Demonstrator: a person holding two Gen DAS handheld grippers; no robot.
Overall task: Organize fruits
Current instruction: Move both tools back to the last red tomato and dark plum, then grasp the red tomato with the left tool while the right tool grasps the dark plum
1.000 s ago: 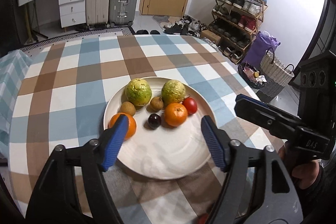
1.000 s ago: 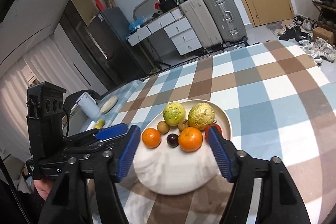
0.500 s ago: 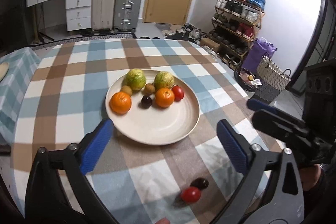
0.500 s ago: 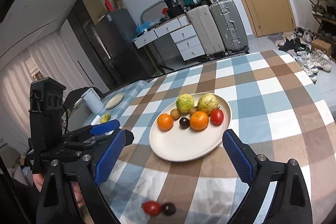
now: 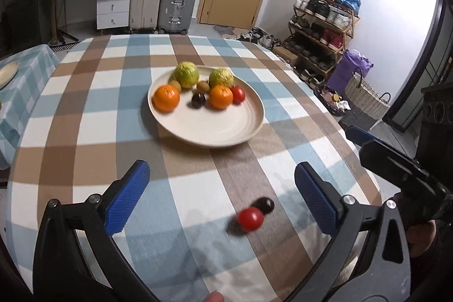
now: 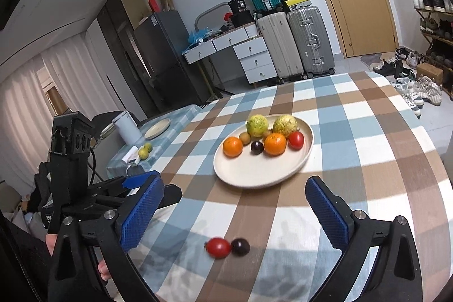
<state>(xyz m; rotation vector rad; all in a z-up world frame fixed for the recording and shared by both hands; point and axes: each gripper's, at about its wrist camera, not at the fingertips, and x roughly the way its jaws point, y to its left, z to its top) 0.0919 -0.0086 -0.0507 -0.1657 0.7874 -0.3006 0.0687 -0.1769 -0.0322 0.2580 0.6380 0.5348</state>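
Observation:
A cream plate point(image 5: 223, 129) point(image 6: 254, 174) on the checked tablecloth holds two green fruits, two oranges, two kiwis, a dark plum and a red tomato. A loose red tomato point(image 5: 250, 218) point(image 6: 218, 247) and a dark plum point(image 5: 264, 205) point(image 6: 240, 246) lie touching each other on the cloth near the front edge. My left gripper point(image 5: 223, 200) is open and empty, above the cloth just behind the loose pair. My right gripper point(image 6: 237, 214) is open and empty, also just behind the pair. Each gripper shows at the side of the other's view.
The round table has a blue, brown and white checked cloth point(image 5: 93, 115). A side table at the left holds a plate point(image 6: 157, 128), a white kettle point(image 6: 126, 126) and small green fruits point(image 6: 143, 151). Suitcases, drawers, a door and a shoe rack stand behind.
Both grippers have pulled back from the plate toward the front edge and opened wider. The loose tomato and plum have come into view below them.

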